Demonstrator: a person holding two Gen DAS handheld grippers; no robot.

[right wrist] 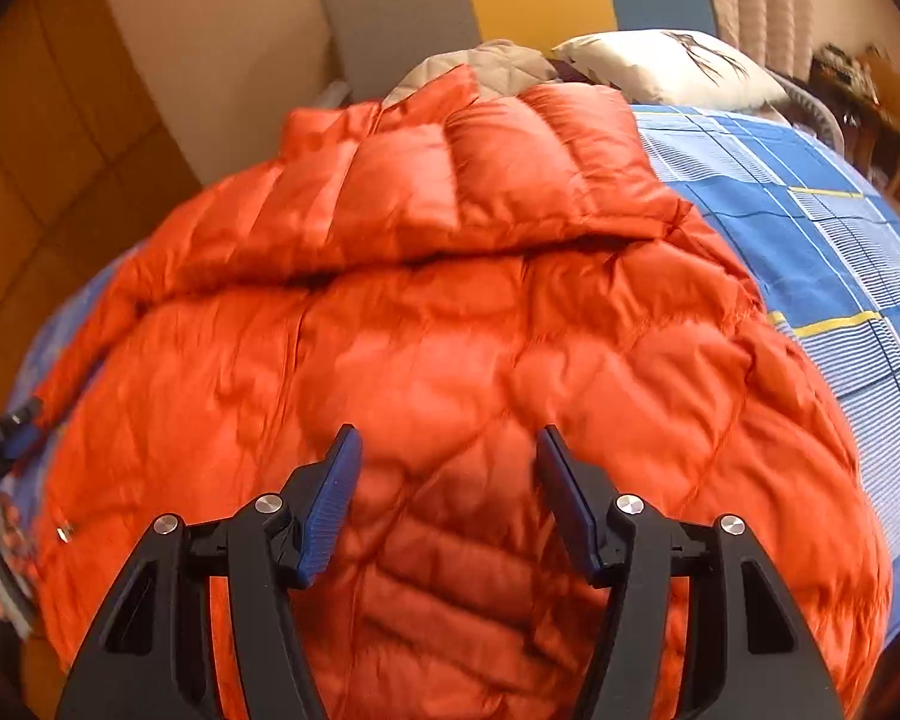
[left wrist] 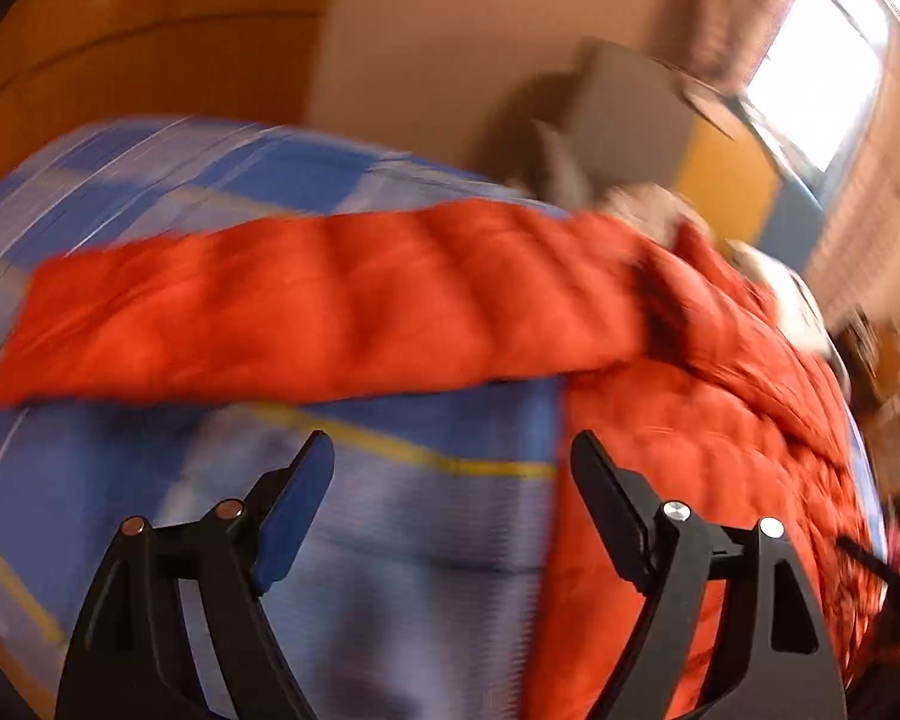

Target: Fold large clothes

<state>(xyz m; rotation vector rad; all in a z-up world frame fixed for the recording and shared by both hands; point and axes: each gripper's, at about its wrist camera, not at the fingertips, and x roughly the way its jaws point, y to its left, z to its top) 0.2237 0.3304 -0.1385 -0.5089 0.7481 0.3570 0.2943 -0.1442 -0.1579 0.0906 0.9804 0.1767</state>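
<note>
An orange puffer jacket [right wrist: 438,360] lies spread on a bed with a blue checked sheet [right wrist: 810,252], and it covers most of the sheet on the side nearer to the wall; its hood [right wrist: 480,180] is folded flat on the upper part of the jacket, pointing to the head of the bed; beyond the hood there is a beige quilted cloth [right wrist: 498,63], and beside this cloth, further from the wall, a white pillow [right wrist: 666,69] rests on the bed. One sleeve [left wrist: 306,294] of the jacket stretches straight out from the body across the bare sheet [left wrist: 426,540]; this view is blurred, so small details are not clear. The left gripper [left wrist: 450,498] hangs above the sheet just below this sleeve, its two fingers are wide apart and nothing is between them; the edge of the jacket body is just beside its one finger. The right gripper [right wrist: 450,492] hovers over the lower middle of the jacket, also with the fingers spread and holding nothing; I cannot tell if the tips touch the fabric. A grey board [right wrist: 399,18] leans on the wall behind the jacket.
</note>
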